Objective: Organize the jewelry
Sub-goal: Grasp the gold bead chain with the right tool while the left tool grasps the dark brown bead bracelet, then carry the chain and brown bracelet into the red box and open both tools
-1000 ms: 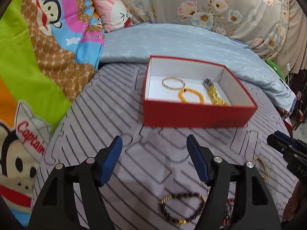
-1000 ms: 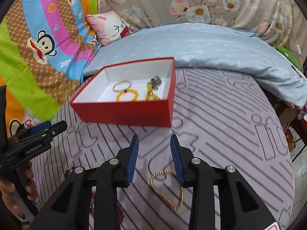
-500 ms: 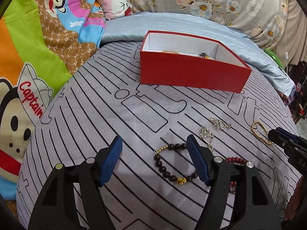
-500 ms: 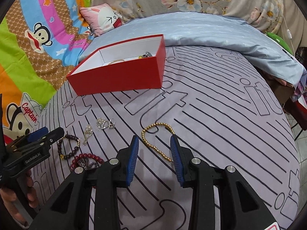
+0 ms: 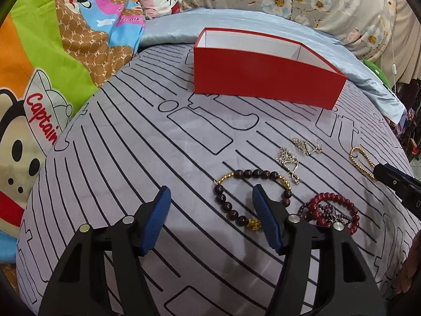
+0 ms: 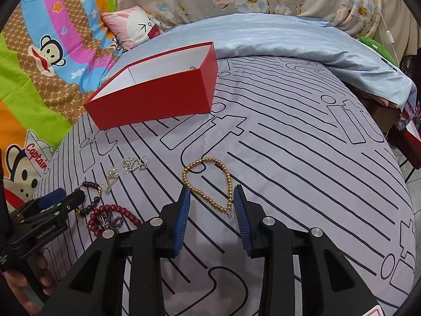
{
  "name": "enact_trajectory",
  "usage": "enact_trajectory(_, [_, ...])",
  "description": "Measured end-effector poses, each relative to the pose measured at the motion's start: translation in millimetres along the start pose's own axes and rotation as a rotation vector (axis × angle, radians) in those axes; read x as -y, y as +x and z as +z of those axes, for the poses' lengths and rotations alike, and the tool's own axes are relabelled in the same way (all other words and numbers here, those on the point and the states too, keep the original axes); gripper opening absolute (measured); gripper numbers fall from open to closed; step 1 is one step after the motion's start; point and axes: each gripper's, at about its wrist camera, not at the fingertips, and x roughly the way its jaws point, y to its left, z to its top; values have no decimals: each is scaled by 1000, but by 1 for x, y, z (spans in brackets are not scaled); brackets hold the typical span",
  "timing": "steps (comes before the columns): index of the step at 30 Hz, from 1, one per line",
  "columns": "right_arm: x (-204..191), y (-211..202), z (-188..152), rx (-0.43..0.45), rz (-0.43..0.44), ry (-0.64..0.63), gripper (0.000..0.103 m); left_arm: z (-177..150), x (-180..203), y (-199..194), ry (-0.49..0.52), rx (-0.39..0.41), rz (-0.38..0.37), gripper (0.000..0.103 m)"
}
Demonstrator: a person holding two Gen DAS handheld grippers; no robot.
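Over the last second both grippers have dropped from above the red box (image 5: 265, 79) down to the loose pieces on the grey striped bedspread (image 5: 136, 158), so its contents, visible before, are now hidden behind its near wall; this looks like the start of the next two pickups. The left gripper (image 5: 210, 217) stands wide open and holds nothing; its right pad sits over the ring of the dark bead bracelet (image 5: 236, 197) in the lower middle of the left view, whether touching I cannot tell. The dark red bracelet (image 5: 331, 212) lies just right of it, with two silver earrings (image 5: 294, 152) above. The right gripper (image 6: 211, 212) is about half open and empty, its tips on either side of the near end of the gold bead bracelet (image 6: 208, 181) in the centre of the right view. The box sits in the upper left of that view, well apart from the jewelry
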Motion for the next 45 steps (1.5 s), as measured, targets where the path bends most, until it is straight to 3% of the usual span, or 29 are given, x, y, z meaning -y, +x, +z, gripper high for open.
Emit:
enact_trajectory(4, [0, 0, -1, -2, 1, 0, 34, 1, 0, 2, 5, -1, 7, 55])
enact_trajectory(11, [1, 3, 0, -5, 2, 4, 34, 3, -3, 4, 4, 5, 20, 31])
enact_trajectory(16, [3, 11, 6, -14, 1, 18, 34, 5, -5, 5, -2, 7, 14, 22])
enact_trajectory(18, [4, 14, 10, -15, 1, 24, 34, 5, -5, 6, -3, 7, 14, 14])
enact_trajectory(32, [6, 30, 18, -24, -21, 37, 15, 5, -6, 6, -3, 7, 3, 14])
enact_trajectory(39, [3, 31, 17, -25, -48, 26, 11, 5, -6, 6, -2, 8, 3, 14])
enact_trajectory(41, [4, 31, 17, -24, -51, 31, 4, 5, -6, 6, -2, 8, 2, 14])
enact_trajectory(45, [4, 30, 16, -27, -48, 31, 4, 5, -4, 6, 1, 9, -2, 10])
